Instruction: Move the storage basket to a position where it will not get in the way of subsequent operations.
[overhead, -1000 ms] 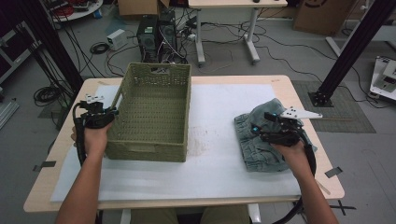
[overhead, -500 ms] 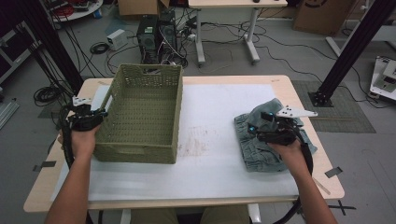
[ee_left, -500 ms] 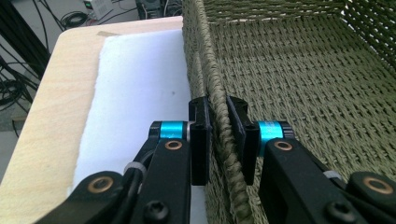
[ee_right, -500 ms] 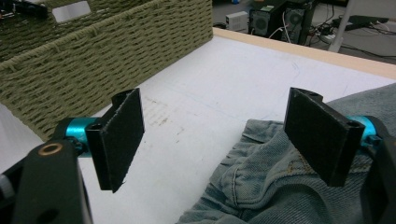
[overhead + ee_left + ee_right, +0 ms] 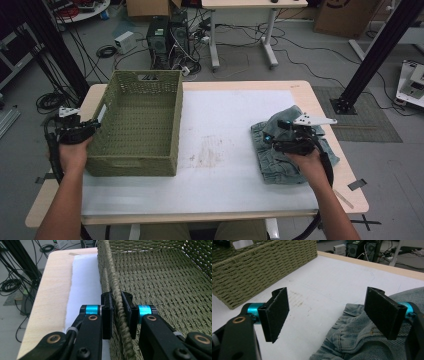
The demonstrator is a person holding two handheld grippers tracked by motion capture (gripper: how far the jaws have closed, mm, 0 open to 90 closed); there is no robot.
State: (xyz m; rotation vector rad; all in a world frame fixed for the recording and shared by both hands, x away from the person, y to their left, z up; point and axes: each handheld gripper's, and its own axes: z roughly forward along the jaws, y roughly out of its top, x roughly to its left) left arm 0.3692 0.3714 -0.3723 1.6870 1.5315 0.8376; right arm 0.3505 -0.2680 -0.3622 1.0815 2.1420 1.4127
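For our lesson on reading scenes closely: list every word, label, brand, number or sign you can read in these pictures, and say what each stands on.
None can be read.
Cardboard box on the floor, top right of the high view: a dark printed mark, cut off by the edge, unreadable.
White tag on the woven basket, seen in the right gripper view: blank or too blurred to tell.

Part of the jeans (image 5: pixel 280 155) lies hidden under the right gripper (image 5: pixel 274 140) and hand. The basket (image 5: pixel 160 282) runs past the left gripper view's edges.
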